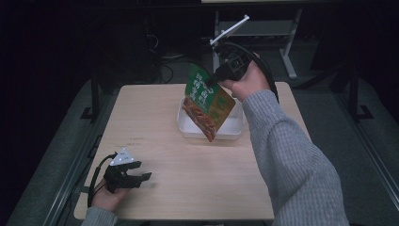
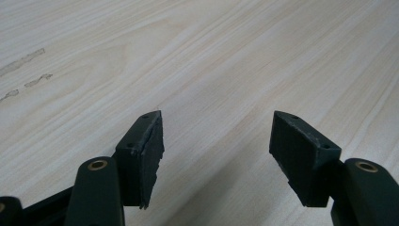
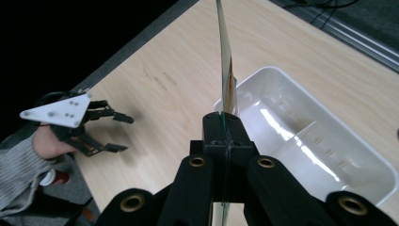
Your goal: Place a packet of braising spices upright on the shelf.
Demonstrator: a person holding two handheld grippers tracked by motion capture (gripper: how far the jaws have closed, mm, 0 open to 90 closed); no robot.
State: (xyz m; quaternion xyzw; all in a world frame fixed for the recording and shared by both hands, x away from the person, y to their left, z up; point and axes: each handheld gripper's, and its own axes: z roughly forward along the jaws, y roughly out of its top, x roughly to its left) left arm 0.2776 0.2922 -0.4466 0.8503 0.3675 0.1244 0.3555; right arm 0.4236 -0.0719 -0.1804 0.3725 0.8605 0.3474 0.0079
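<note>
Green-and-orange snack packet hangs in the air from our right gripper, whose fingers are clamped tight on its top edge. It dangles tilted, lower corner over the white plastic tray at the far-centre of the wooden desk, not touching it as far as we can tell. Our left gripper rests low at the near-left desk edge, fingers spread apart w/ nothing between them.

A pale wooden table stands on grey floor.
</note>
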